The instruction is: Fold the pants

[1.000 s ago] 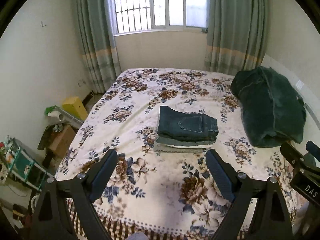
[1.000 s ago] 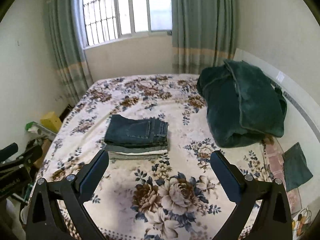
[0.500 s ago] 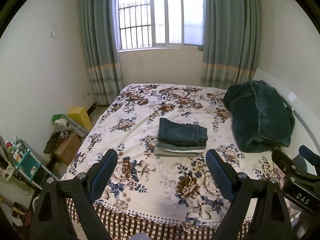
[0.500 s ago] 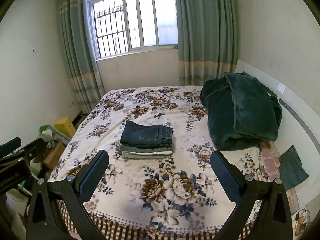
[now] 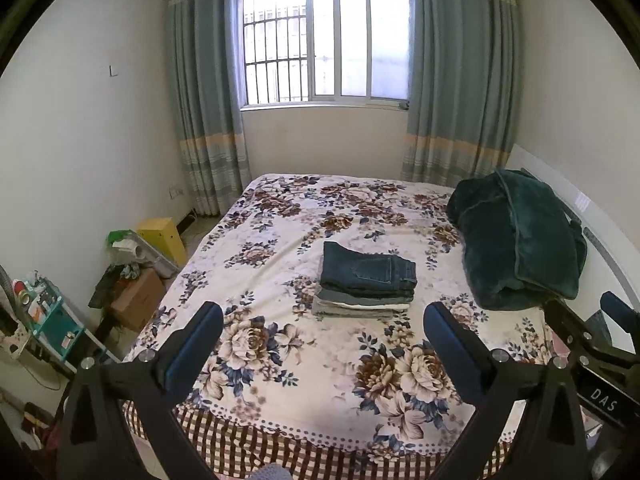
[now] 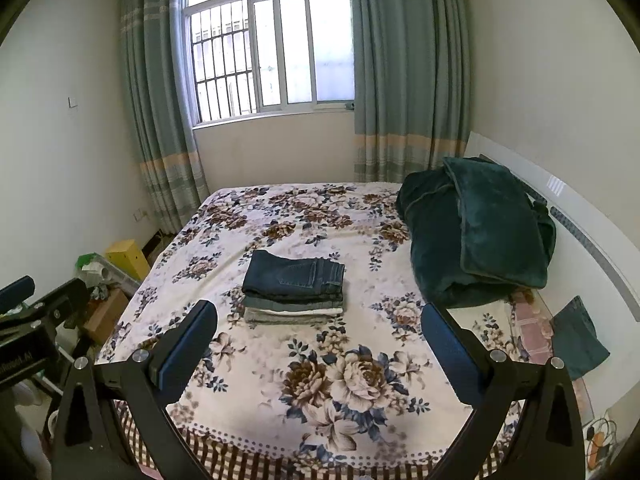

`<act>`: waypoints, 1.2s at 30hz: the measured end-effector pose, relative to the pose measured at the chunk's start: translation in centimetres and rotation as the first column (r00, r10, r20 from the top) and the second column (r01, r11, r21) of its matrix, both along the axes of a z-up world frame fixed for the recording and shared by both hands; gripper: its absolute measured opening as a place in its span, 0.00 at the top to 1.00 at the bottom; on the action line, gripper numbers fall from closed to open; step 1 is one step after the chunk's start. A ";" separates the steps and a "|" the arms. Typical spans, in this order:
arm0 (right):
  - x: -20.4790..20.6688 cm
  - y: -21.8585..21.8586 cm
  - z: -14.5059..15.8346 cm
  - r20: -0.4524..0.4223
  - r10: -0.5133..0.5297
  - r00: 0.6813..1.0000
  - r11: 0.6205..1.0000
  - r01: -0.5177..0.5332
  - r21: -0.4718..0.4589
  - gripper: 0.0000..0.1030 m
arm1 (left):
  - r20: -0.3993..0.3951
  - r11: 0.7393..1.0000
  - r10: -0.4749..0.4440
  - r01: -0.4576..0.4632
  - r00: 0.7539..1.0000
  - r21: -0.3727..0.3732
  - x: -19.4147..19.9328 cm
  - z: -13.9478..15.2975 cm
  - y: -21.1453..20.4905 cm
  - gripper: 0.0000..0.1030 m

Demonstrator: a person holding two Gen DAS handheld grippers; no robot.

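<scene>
While the floral bed (image 5: 280,360) filled the lower frame with a green blanket (image 5: 516,240) at its right, your folded pants (image 5: 368,272) topped a stack at center; your left gripper (image 5: 324,320) was opening wide, empty, and your right gripper (image 6: 320,316) stood wide, empty
</scene>
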State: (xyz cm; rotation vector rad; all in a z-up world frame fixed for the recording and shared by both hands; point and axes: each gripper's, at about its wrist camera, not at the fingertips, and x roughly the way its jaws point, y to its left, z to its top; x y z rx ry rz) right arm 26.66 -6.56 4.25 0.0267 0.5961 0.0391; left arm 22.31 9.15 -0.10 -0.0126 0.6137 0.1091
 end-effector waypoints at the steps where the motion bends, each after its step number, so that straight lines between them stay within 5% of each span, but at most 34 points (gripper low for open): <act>1: 0.0 0.1 0.0 -0.001 0.003 1.000 1.000 -0.003 -0.003 0.00 | -0.002 1.000 -0.002 0.002 1.000 0.000 0.0 0.0 0.0 0.01; 36: 0.3 0.5 0.3 0.008 0.022 1.000 1.000 -0.022 0.007 0.00 | 0.006 1.000 -0.016 0.016 1.000 -0.003 -0.8 0.9 0.3 0.01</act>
